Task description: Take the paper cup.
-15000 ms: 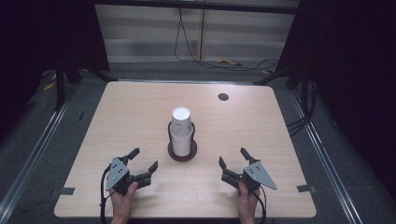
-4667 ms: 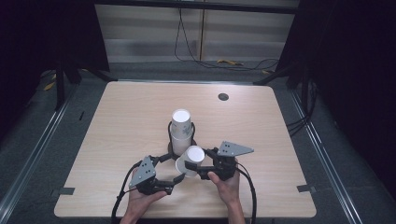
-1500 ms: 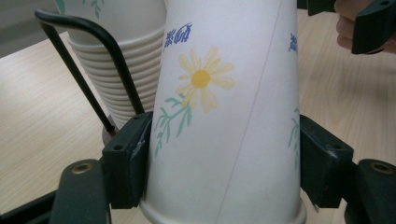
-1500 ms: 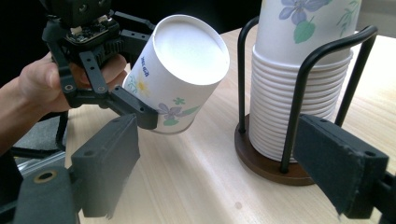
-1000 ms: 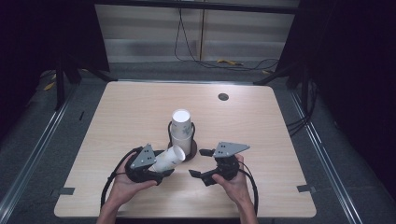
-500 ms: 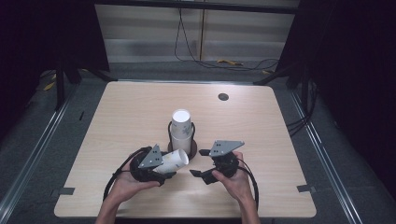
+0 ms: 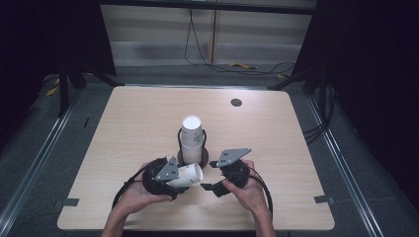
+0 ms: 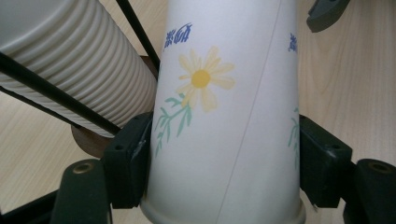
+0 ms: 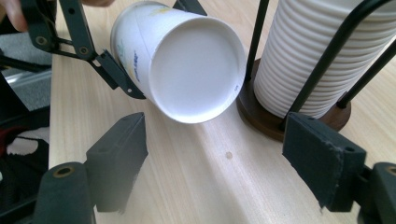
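A white paper cup (image 7: 188, 175) printed with a yellow flower lies tilted on its side, and my left gripper (image 7: 182, 178) is shut on it. In the left gripper view both pads press the cup's wall (image 8: 224, 116). My right gripper (image 7: 210, 176) faces the cup's open mouth (image 9: 191, 65) from the right, a little apart from it. Its jaws have just been opening and nothing is between them (image 9: 219, 154). Just behind stands a stack of ribbed white cups (image 7: 191, 134) in a black wire holder on a round wooden base (image 9: 299, 122).
The light wooden table (image 7: 123, 128) has a small dark round disc (image 7: 236, 102) at its far right. Cables lie on the floor beyond the far edge. Both hands work near the table's front edge.
My left gripper has carried the cup slightly down and right, towards the right gripper. The right gripper's jaws stand narrower than a second ago.
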{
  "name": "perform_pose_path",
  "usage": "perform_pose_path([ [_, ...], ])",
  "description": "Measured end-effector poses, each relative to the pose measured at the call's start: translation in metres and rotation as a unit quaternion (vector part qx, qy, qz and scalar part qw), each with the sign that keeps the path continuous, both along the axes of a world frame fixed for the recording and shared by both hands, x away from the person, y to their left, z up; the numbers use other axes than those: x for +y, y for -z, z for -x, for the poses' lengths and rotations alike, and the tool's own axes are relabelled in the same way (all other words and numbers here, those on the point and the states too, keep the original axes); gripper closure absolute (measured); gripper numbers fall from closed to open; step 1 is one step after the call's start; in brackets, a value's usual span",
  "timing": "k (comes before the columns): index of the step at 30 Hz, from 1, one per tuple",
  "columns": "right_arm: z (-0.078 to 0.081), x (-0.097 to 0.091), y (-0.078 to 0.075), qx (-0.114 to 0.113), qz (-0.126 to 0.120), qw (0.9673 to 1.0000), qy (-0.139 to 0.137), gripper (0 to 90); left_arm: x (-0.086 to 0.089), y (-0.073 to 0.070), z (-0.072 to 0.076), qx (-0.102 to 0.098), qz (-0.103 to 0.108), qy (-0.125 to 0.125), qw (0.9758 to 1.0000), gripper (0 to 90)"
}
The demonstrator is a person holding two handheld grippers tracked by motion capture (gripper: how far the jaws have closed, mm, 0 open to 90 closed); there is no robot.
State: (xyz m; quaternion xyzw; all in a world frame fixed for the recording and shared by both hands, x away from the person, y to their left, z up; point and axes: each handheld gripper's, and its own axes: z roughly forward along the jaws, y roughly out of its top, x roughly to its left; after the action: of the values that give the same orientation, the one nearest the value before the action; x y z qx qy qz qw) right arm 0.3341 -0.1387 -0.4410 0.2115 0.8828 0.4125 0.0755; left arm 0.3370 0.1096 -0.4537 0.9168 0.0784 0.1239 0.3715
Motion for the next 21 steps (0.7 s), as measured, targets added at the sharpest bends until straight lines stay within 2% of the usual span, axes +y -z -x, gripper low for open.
perform_pose_path([
  [4,-0.002,0.002,0.000,0.007,0.003,0.9999,-0.010,24.6,-0.002,0.000,-0.001,0.003,0.000,0.002,1.0000,29.4],
  [7,-0.003,0.003,0.000,0.014,0.010,0.9997,-0.018,25.7,-0.005,0.000,-0.002,0.007,-0.017,0.011,0.9998,29.4],
  [10,-0.003,0.004,0.000,0.021,0.014,0.9994,-0.024,25.7,-0.009,-0.002,-0.003,0.001,-0.040,0.015,0.9991,29.4],
  [14,-0.004,0.005,0.002,0.028,0.023,0.9987,-0.037,25.7,-0.011,0.000,-0.003,0.006,-0.038,0.020,0.9991,29.4],
  [18,-0.006,0.007,0.003,0.035,0.035,0.9980,-0.041,24.8,-0.014,0.001,-0.004,0.015,-0.053,0.029,0.9981,29.4],
  [21,-0.008,0.009,0.003,0.036,0.046,0.9976,-0.036,21.2,-0.019,-0.001,-0.005,0.010,-0.064,0.036,0.9973,29.4],
])
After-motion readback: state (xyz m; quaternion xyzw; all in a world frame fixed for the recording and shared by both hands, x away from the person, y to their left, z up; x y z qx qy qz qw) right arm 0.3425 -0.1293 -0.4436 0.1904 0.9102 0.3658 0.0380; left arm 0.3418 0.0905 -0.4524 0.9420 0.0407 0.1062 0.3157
